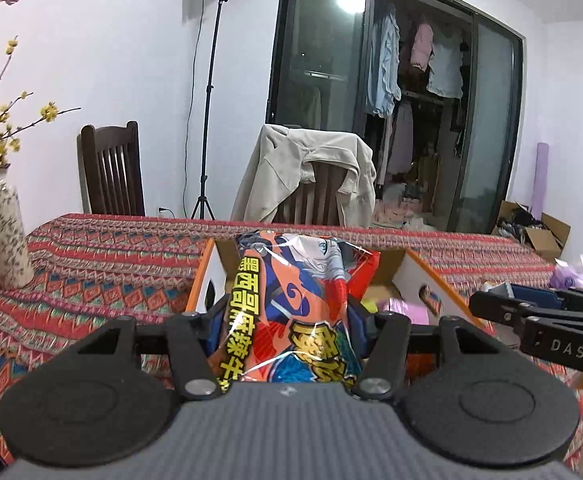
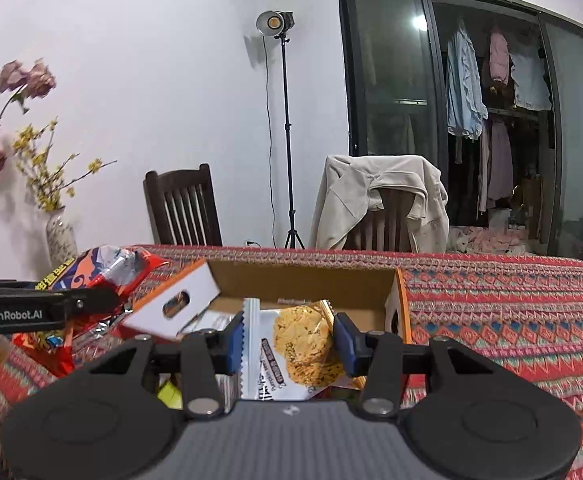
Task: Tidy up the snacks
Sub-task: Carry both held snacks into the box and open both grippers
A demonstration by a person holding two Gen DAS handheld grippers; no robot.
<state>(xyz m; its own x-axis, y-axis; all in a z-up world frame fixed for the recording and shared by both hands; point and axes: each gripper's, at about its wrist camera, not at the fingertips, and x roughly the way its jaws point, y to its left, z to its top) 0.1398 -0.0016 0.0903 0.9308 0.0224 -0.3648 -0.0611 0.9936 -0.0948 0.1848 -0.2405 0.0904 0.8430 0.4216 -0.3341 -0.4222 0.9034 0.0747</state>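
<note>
The left claw (image 1: 287, 320) grips a glossy orange-and-blue cartoon-printed snack bag with yellow lettering (image 1: 295, 312), held above the open white-and-orange cardboard box (image 1: 419, 276) on the table (image 1: 91, 264). The right claw (image 2: 287, 340) clamps a white cookie packet picturing golden biscuits (image 2: 295, 344) over that box's near edge.

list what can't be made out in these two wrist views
- Left wrist view: most of the cardboard box interior, hidden by the orange snack bag that the left gripper holds.
- Right wrist view: the box floor, hidden by the cookie packet in the right gripper.
- Cookie packet's lower print: cut off by the gripper body.
- Vase: partly hidden behind the snack bag.
</note>
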